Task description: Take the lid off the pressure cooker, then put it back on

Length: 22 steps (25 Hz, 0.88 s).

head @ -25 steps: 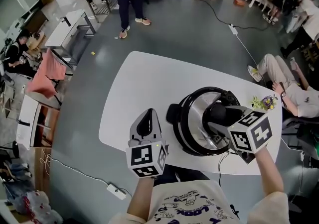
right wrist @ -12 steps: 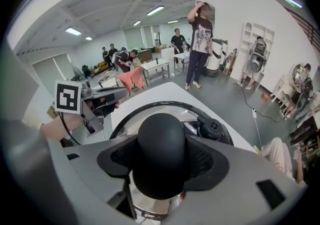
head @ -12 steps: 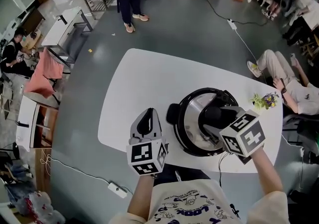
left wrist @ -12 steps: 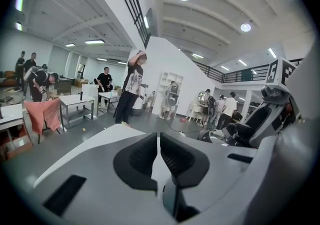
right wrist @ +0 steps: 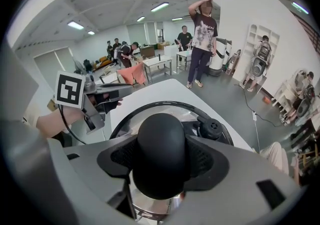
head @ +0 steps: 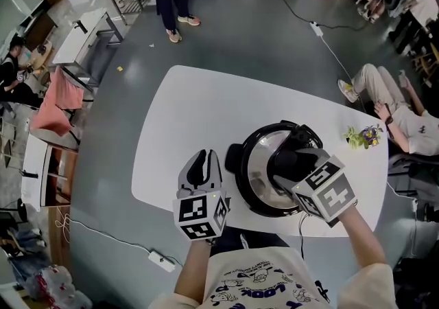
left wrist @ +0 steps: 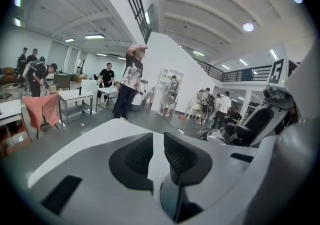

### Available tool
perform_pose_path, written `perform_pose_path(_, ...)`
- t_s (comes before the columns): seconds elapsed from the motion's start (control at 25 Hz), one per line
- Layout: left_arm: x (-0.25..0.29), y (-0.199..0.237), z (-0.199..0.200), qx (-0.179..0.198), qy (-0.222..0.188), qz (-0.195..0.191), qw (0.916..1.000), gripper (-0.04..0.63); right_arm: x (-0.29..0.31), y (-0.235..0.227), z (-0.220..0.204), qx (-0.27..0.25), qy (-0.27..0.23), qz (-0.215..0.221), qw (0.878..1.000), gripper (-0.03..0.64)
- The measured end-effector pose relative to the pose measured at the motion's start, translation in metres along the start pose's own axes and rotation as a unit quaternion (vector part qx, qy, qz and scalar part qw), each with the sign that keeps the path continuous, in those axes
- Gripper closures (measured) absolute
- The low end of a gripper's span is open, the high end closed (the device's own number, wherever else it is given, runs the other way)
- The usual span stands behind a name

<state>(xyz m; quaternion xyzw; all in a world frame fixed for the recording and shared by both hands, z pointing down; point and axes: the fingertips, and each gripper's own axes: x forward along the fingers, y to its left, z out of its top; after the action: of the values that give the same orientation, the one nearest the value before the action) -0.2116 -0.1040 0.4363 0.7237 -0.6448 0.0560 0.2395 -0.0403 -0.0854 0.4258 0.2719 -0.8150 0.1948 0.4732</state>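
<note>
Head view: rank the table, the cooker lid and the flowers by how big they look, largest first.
1. Table: by far the largest.
2. Lid: covers a fair part of the table's near right side.
3. Flowers: a small bunch beside the cooker, clearly smallest.

Seen from the head view, the right gripper [head: 293,162] and its marker cube cover the near half of the lid [head: 257,163], so its grip on the knob [right wrist: 161,154] can't be read there. In the right gripper view that knob blocks the lid's middle, and the near rim drops behind the gripper's body. The little sprig [head: 362,139] on the table [head: 185,115] is too small to name. A seated person [head: 401,119] is cut off at the right edge.
</note>
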Motion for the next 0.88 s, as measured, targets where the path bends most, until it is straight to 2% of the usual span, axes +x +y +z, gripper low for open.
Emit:
perform_pose_path(0.16, 0.007, -0.002, -0.007, -0.007, 0.01, -0.005, 0.9999, 0.518, 0.003, 0.001, -0.002, -0.013, 0.004, -0.005, 1.0, 0.324)
perform_pose_path(0.56, 0.026, -0.009, -0.023, -0.045, 0.037, -0.024, 0.998, 0.463, 0.006, -0.004, -0.001, -0.006, 0.001, 0.005, 1.0, 0.324)
perform_pose_path(0.88, 0.041, -0.015, -0.044, -0.083, 0.07, -0.042, 0.9932, 0.451, 0.009, -0.005, -0.003, -0.002, 0.001, 0.007, 1.0, 0.324)
